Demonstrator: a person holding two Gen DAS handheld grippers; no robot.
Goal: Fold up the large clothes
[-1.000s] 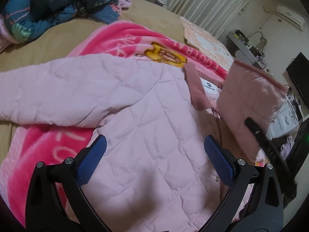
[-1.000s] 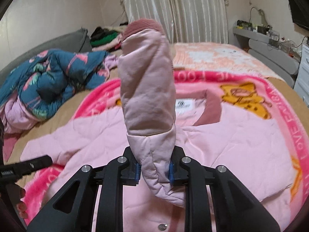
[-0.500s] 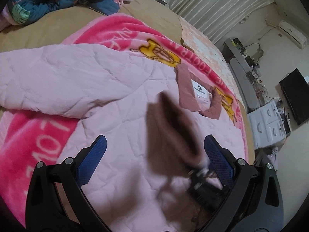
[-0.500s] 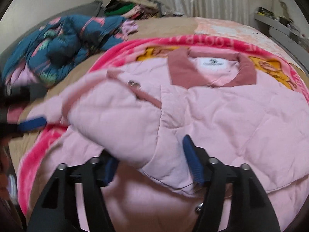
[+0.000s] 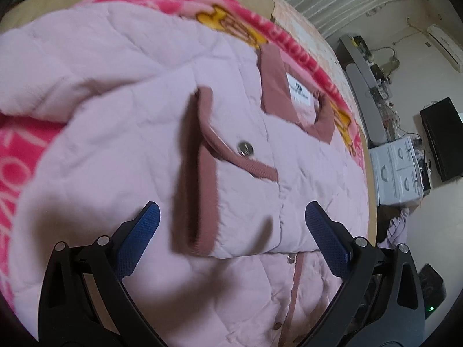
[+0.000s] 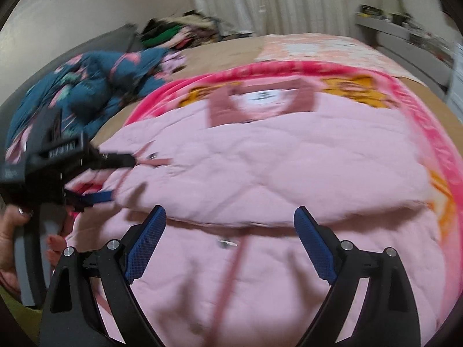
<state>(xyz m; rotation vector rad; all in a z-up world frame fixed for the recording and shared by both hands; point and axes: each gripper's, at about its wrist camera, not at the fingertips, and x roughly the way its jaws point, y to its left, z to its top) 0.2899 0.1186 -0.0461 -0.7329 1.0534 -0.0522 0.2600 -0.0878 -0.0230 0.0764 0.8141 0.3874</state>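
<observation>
A pale pink quilted jacket lies front-up on a bright pink blanket. Its right sleeve is folded across the chest, the dusty-rose cuff pointing toward the left side. The collar with a white label is at the far end. My left gripper is open just above the folded sleeve. My right gripper is open over the jacket's lower front. The left gripper also shows in the right wrist view, open by the cuff.
A blue floral quilt is heaped at the bed's far left. A clothes pile sits by the curtain. White drawers and a dark screen stand past the bed's right edge. The tan bed sheet lies beyond the blanket.
My right gripper carried the sleeve over the chest, opened and let it drop flat, then drew back. My left gripper moved in over the folded sleeve.
</observation>
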